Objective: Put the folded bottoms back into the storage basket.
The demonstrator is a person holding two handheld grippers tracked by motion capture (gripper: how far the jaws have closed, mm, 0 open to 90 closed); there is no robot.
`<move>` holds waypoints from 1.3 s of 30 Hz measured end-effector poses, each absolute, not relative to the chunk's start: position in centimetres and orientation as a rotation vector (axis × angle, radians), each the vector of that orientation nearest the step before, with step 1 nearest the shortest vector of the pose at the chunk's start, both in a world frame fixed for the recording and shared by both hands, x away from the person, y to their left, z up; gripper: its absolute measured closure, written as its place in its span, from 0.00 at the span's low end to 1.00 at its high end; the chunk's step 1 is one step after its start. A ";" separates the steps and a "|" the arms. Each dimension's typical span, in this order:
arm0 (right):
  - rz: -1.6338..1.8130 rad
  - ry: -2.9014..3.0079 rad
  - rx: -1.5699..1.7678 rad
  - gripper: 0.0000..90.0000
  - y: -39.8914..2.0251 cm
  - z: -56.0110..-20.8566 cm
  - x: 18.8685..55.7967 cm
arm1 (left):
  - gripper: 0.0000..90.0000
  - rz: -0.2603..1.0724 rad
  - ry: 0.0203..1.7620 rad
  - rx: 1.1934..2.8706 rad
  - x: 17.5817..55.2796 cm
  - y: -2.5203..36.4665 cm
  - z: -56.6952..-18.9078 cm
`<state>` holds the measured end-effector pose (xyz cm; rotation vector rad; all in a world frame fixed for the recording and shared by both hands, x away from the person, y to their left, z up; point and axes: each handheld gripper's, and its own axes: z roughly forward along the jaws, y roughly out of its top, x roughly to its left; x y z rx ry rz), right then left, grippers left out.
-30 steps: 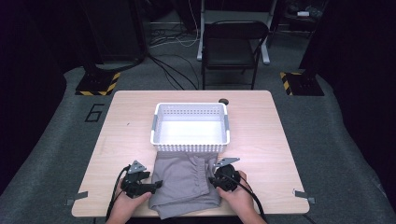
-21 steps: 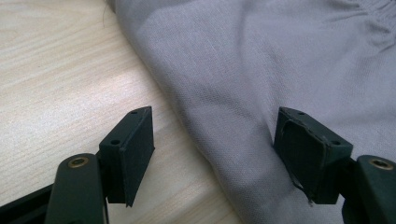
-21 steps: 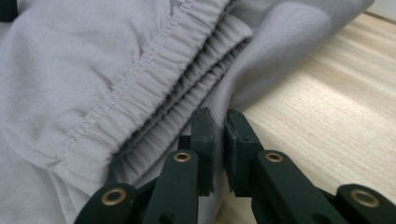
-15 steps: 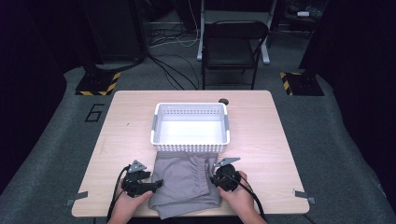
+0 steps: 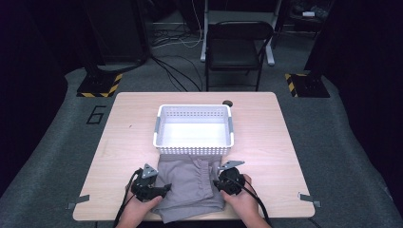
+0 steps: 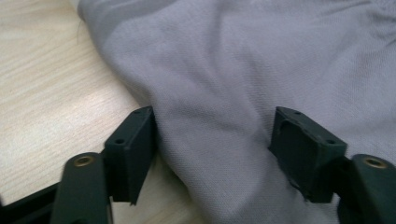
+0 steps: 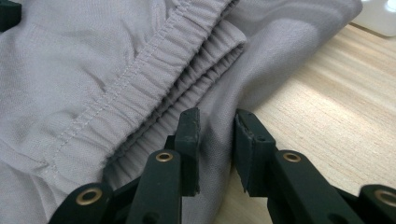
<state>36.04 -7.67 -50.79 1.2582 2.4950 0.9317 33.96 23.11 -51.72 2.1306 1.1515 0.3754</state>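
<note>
The grey shorts (image 5: 189, 190) lie flat at the near edge of the table (image 5: 266, 137), midway along it, with their far hem touching the near wall of the white basket (image 5: 194, 129). I judge them light, soft and limp: knit cloth that will sag and fold wherever it is not held, with no slipperiness to worry about and nothing fragile. The gathered elastic waistband (image 7: 154, 74) is the thickest, firmest part, so a pinch there or on a folded side edge should hold best; a single layer in the middle would just pull up into a peak.

My right gripper (image 7: 215, 140) sits at the right edge of the shorts, next to the waistband, jaws nearly together with a fold of cloth between the pads. They have just been easing apart a little, and I cannot tell whether the pads press the fold. My right hand (image 5: 242, 199) rests low on the table.

My left gripper (image 6: 212, 144) is at the left edge of the shorts, jaws spread wide, having just been closing slightly, with cloth between them but not gripped. My left hand (image 5: 140, 209) lies low by the near edge.
</note>
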 end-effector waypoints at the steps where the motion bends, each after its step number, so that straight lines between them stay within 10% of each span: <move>1: 0.932 2.497 1.254 0.80 -7.7 -50.8 36.0 | 0.39 0.377 1.153 2.129 33.9 23.0 -51.7; 23: 0.963 2.504 1.272 0.94 -7.5 -50.8 36.0 | 0.84 0.301 1.154 2.057 33.8 23.4 -51.4; 39: 1.000 2.519 1.279 0.95 -7.8 -49.8 35.4 | 0.88 0.268 1.162 2.053 33.6 23.7 -50.6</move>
